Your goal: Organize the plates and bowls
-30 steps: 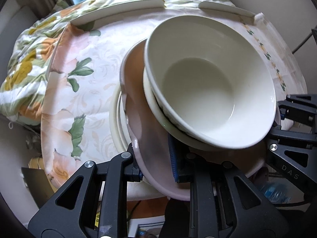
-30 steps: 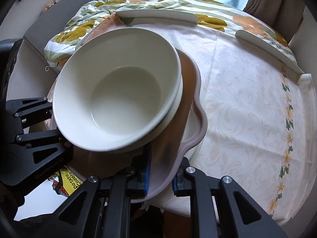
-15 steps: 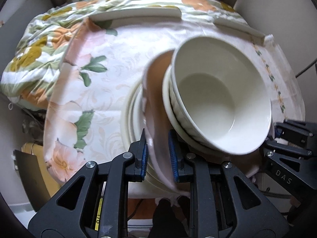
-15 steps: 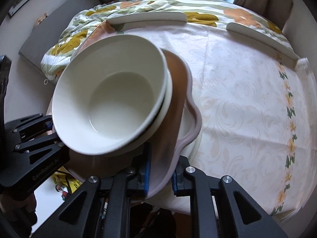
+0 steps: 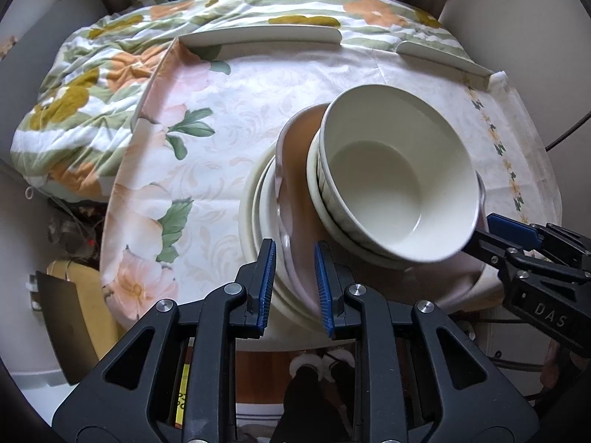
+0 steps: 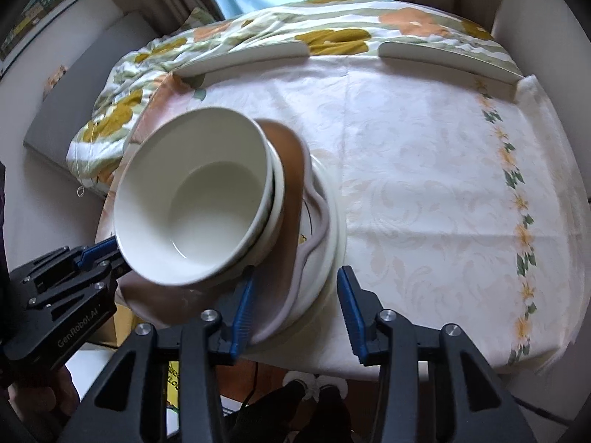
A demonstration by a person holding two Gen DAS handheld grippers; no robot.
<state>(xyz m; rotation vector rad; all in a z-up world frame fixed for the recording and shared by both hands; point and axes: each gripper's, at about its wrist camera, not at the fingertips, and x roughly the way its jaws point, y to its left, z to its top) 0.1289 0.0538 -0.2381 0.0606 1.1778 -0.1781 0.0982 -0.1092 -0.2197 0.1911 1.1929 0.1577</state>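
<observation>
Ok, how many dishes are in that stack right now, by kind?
White bowls: 2, nested (a further rim beneath may be a third)
Pink plate: 1
Cream plate: 1 at the bottom; I cannot tell if more lie under it
Total: 4 at least

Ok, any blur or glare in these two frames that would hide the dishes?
Left wrist view: the near rim of the top bowl is smeared, and there is a glint on the pink plate. Right wrist view: that bowl looks slightly soft, the tablecloth sharp. Both views bend straight edges and darken at the corners.
</observation>
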